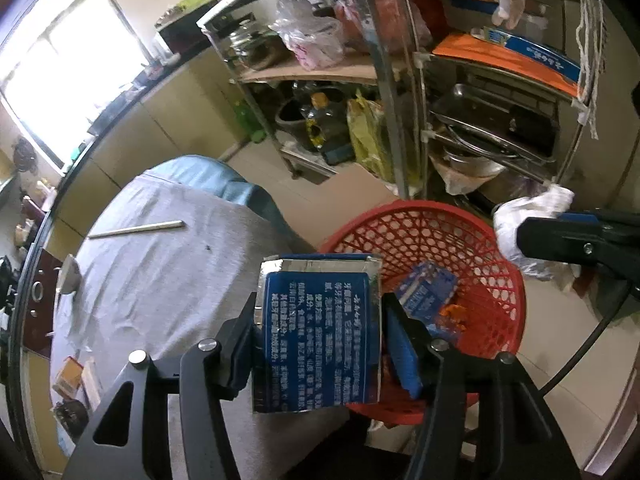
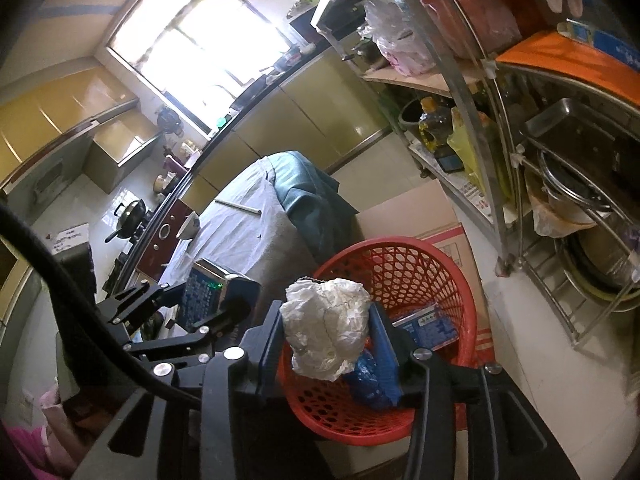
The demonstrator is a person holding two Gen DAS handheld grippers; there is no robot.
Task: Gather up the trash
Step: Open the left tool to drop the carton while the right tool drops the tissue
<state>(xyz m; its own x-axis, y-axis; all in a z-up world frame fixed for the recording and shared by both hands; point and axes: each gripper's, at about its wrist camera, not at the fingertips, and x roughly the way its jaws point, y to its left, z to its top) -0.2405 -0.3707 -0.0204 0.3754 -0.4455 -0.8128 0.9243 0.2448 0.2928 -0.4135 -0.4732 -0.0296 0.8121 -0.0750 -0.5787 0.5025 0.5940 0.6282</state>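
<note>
A blue printed box (image 1: 316,336) with silver flaps sits upright between the pads of my left gripper (image 1: 320,300), held above the edge of the grey-clothed table (image 1: 160,280), just left of the red mesh basket (image 1: 420,206). In the right wrist view the left gripper (image 2: 208,304) and the blue printed box (image 2: 204,294) are at the left. My right gripper (image 2: 326,312) holds a crumpled white wad (image 2: 324,332) that fills the gap between its pads, over the red mesh basket (image 2: 384,242). A second blue box (image 2: 426,328) and a blue wrapper (image 2: 368,380) lie inside the basket.
A metal rod (image 1: 136,229) lies on the table, with small packets (image 1: 70,374) near its lower left edge. A steel rack (image 1: 404,120) crowded with pots, bags and bottles stands behind the basket. A cardboard box (image 2: 408,216) sits on the floor beside the basket.
</note>
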